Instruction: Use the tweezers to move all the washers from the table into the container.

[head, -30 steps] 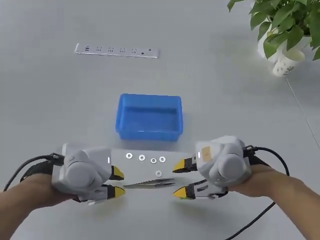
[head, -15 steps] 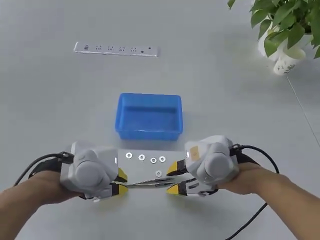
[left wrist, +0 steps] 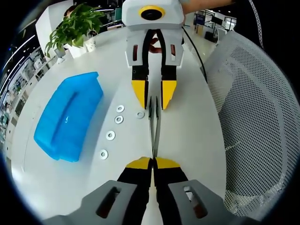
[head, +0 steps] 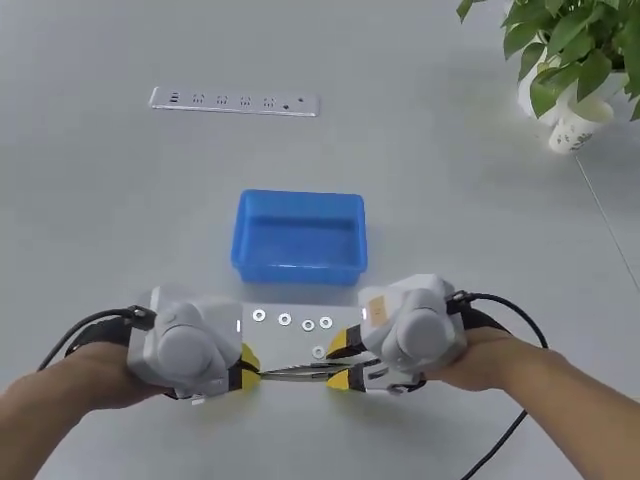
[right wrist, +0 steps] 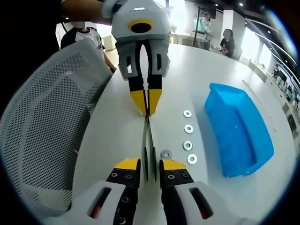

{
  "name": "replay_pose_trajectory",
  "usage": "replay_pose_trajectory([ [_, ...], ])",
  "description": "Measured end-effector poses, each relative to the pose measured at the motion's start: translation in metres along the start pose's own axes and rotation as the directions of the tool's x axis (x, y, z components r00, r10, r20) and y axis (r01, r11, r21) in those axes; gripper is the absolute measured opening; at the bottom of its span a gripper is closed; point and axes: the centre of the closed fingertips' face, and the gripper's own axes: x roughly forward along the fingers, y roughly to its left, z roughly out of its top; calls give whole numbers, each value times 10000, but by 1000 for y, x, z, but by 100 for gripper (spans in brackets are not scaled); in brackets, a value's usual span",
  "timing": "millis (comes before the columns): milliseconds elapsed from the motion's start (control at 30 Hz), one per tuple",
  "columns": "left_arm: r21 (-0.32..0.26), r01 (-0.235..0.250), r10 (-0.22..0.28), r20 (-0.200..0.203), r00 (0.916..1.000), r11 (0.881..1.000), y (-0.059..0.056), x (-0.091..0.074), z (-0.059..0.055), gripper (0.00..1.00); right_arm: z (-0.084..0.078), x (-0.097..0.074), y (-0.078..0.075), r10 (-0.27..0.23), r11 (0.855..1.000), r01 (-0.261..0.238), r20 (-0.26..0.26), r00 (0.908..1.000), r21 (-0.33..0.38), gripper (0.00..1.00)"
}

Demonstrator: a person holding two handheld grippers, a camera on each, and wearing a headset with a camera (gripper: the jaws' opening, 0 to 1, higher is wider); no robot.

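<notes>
Left gripper (left wrist: 152, 162) tight on tweezers (left wrist: 153, 131); five washers (head: 285, 319) outside blue container (head: 296, 268).

I can read no word, number or brand mark anywhere. The small orange patch (head: 378, 313) on top of my right gripper (head: 341, 362) is too blurred to make out. Whatever is printed on the power strip (head: 233, 101) near the far edge of the bench (head: 120, 200) is too small to tell.
</notes>
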Motion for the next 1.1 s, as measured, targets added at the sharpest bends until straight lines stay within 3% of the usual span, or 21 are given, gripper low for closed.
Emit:
replay_pose_trajectory([
  [700,-145,36,-34,98,9999,9999,-4,-11,10,5,1,3,3,126,9999,-127,-139,9998,-109,16],
  [1100,108,-28,23,486,9988,9999,-5,-24,27,5,5,4,4,108,9994,-112,-120,9999,-315,15],
])
